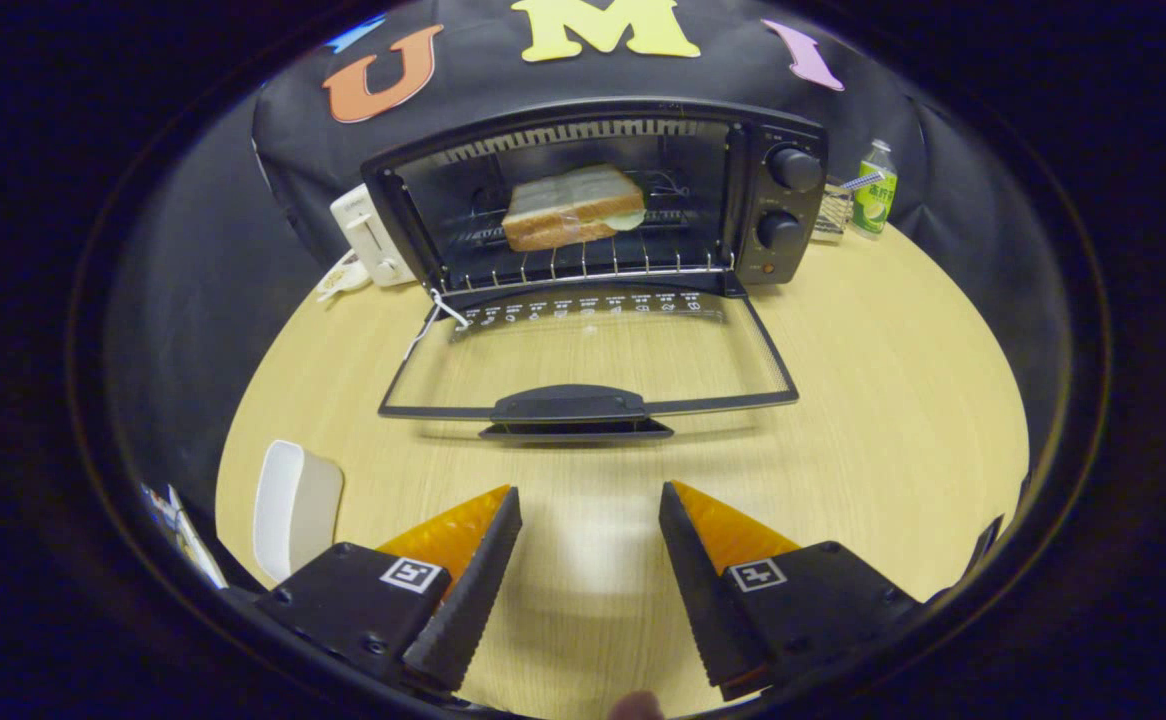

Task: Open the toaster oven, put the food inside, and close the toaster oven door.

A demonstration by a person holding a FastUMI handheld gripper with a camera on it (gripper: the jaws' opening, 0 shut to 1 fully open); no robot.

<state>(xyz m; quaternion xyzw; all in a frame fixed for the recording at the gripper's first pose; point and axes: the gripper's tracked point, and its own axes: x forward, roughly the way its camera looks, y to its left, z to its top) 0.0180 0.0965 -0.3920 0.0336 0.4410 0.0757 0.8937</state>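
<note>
Pale wood grain runs across the round tabletop [873, 400] under your hand-held gripper [590, 510], whose fingers stand wide apart with nothing between them. Beyond them the toaster oven [603, 200] sits against the black cloth wall, its glass door [583, 355] folded down flat, the sandwich [571, 207] on the rack inside. A white dish [293, 505] lies beside your left finger.
</note>
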